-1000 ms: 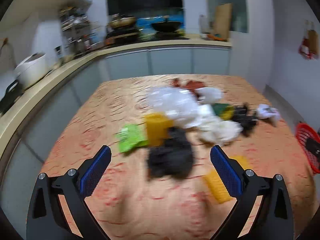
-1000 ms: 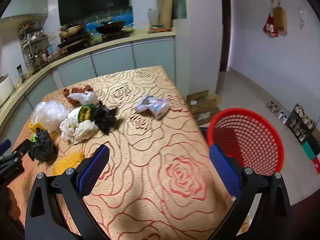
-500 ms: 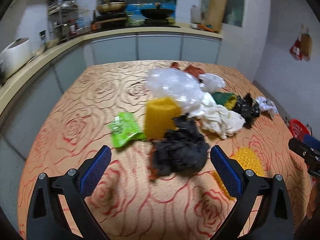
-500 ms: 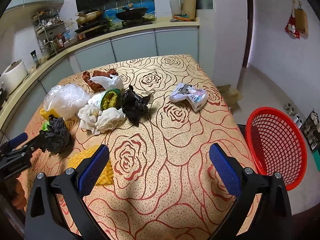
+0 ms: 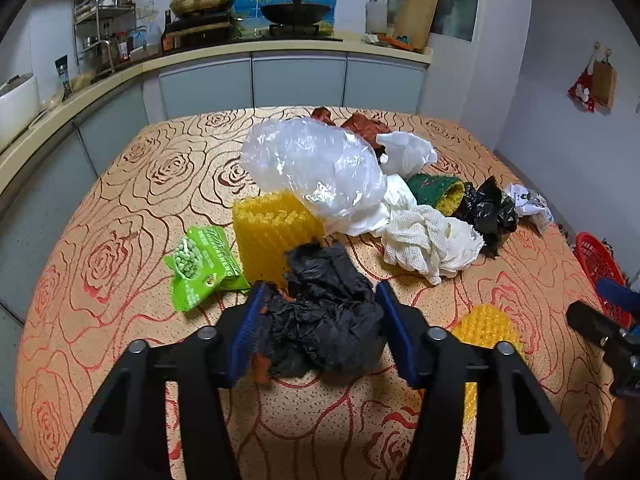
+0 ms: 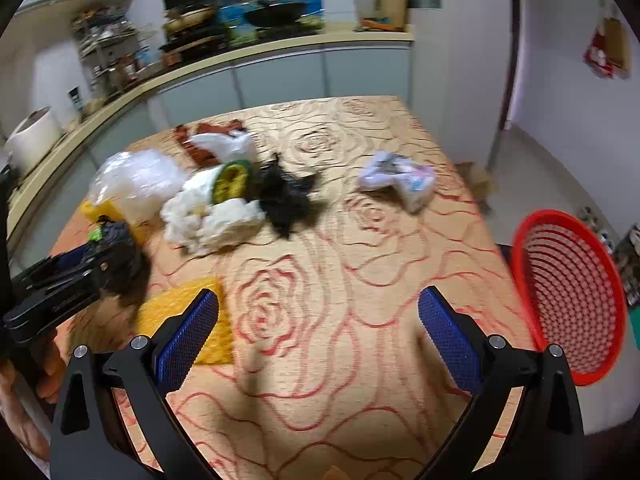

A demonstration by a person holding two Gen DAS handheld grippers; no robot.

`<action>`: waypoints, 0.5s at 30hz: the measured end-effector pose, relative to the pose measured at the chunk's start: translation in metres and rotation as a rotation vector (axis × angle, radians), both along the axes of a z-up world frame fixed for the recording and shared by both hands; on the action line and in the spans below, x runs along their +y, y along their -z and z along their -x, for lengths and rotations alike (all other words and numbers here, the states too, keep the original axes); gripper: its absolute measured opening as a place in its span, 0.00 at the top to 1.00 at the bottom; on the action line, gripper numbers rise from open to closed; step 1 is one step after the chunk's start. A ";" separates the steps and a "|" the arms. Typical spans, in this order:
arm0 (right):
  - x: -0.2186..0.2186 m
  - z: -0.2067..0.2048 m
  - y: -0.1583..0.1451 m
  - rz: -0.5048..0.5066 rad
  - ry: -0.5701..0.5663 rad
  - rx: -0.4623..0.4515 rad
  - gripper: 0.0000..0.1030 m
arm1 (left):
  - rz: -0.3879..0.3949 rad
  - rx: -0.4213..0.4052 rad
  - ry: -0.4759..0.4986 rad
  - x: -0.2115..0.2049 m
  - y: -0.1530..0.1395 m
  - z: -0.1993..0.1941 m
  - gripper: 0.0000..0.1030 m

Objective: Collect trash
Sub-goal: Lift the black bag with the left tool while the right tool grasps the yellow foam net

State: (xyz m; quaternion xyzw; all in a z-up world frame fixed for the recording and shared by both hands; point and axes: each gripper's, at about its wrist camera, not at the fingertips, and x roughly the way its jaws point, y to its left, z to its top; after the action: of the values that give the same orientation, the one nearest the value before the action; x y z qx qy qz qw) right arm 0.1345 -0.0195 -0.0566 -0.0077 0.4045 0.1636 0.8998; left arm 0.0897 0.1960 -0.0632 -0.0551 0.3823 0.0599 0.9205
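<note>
Trash is lying mostly uncollected on the table (image 5: pixel 120 208), heaped across the middle and right of the left wrist view.

- Black bag (image 5: pixel 324 312), lower centre: the left gripper (image 5: pixel 320 332) is closing on it; the jaws have just been coming together and the blue pads are pressing the crumpled plastic on both sides. Not yet lifted, as far as can be judged; it appears to be sitting on the cloth.
- Yellow mesh (image 5: pixel 272 228), just behind the bag and touching it. Untouched.
- Pea packet (image 5: pixel 200 266), left of the mesh. Untouched.
- Clear bag (image 5: pixel 316 168), upper centre, leaning over the mesh.
- White net (image 5: pixel 432 240), right of centre; white bag (image 5: pixel 408 152) and brown wrapper (image 5: pixel 364 126) behind it.
- Green-yellow scrubber (image 5: pixel 438 192), second black bag (image 5: pixel 488 210) and printed wrapper (image 5: pixel 528 200), trailing toward the right edge.
- Yellow pad (image 5: pixel 486 324), lower right, partly hidden by the right-hand finger.
- Basket (image 6: pixel 568 292), red, at the right edge of the right wrist view, off the table; its mesh interior is looking empty, though blur makes this uncertain.
- Right gripper (image 6: pixel 318 338): jaws standing wide apart over bare cloth, holding nothing.

Status: first pickup is getting under way; every item is awaiting transfer to the basket.
</note>
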 end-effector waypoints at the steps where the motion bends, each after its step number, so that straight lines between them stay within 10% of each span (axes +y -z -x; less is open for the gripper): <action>1: 0.005 0.001 0.001 -0.005 -0.023 0.002 0.05 | -0.004 -0.003 -0.002 0.001 -0.001 0.002 0.55; 15: 0.085 0.011 0.027 0.057 -0.265 0.039 0.12 | -0.032 -0.041 -0.116 0.036 -0.024 0.034 0.56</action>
State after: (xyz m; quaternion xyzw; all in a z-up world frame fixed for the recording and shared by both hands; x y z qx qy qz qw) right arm 0.1236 0.0656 -0.0838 -0.0835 0.4221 0.2694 0.8616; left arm 0.0557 0.2319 -0.0394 -0.0637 0.3583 0.1182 0.9239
